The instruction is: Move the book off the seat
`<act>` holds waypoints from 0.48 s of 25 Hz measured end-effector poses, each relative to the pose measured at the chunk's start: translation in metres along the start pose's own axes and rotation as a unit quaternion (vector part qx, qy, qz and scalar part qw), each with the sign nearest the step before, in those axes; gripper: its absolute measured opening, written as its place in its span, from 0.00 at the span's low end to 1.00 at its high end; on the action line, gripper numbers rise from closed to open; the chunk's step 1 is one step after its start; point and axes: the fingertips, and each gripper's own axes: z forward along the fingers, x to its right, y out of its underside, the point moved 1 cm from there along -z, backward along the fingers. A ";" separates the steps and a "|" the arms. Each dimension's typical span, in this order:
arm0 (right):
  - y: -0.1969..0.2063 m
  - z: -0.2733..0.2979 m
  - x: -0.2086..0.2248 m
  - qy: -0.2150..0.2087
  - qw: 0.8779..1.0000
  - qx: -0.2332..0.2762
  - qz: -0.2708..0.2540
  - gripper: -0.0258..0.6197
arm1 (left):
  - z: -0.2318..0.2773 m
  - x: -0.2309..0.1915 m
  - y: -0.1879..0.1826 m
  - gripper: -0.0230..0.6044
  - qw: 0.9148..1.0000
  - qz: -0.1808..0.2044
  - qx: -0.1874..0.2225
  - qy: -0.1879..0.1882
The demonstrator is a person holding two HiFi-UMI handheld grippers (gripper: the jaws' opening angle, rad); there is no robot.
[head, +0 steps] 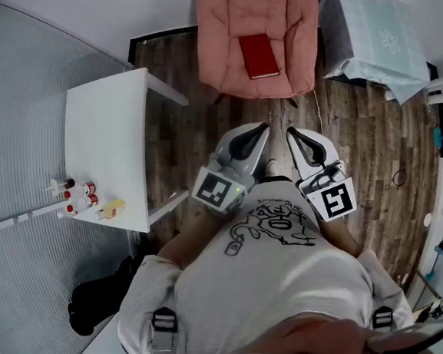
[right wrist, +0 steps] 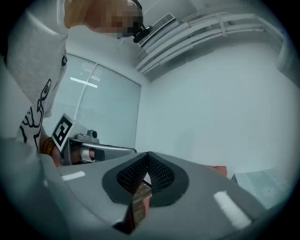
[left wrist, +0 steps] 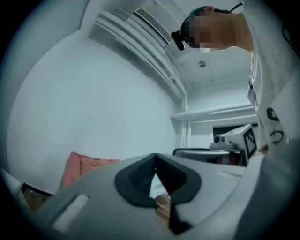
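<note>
head view: red book (head: 259,55) lies flat on the cushion of the pink seat (head: 224,26), about mid-cushion, slightly toward the seat's right side in frame, long edge running front to back. nothing touches it.

left tool (head: 264,128) and right tool (head: 289,132) are held side by side in front of the person's chest, both level, tips pointing toward the seat. a narrow gap lies between the two tips. both are well apart from the book, with a strip of wooden floor (head: 365,144) between tips and seat front.

left gripper view: left tool (left wrist: 154,158) clenched, the dark ribbed pads meeting at the tip, nothing between them. the seat back shows pink at lower left, and the right tool's marker cube (left wrist: 248,138) at right.

right gripper view: right tool (right wrist: 147,157) clenched as well, pads together at the tip, empty. the left tool's marker cube (right wrist: 62,131) shows at left.

surroundings, head view: white bench (head: 105,128) left of the person, carrying small red-banded bottles (head: 81,196) and a yellow item (head: 112,209) near its near end. a pale cloth-covered piece (head: 370,28) stands just beside the seat on the right. a black bag (head: 97,299) lies on the floor at lower left.
</note>
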 end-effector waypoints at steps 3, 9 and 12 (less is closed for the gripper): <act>-0.001 -0.003 0.002 0.002 1.000 0.006 0.001 0.05 | 0.002 0.003 0.000 0.04 1.000 0.001 0.005 -0.001; 0.002 -0.016 0.014 -0.002 1.000 0.010 0.016 0.05 | 0.013 0.015 0.007 0.04 1.000 0.000 0.002 -0.006; 0.002 -0.024 0.024 -0.003 1.000 0.016 0.026 0.05 | 0.020 0.020 0.012 0.04 1.000 -0.002 0.001 -0.013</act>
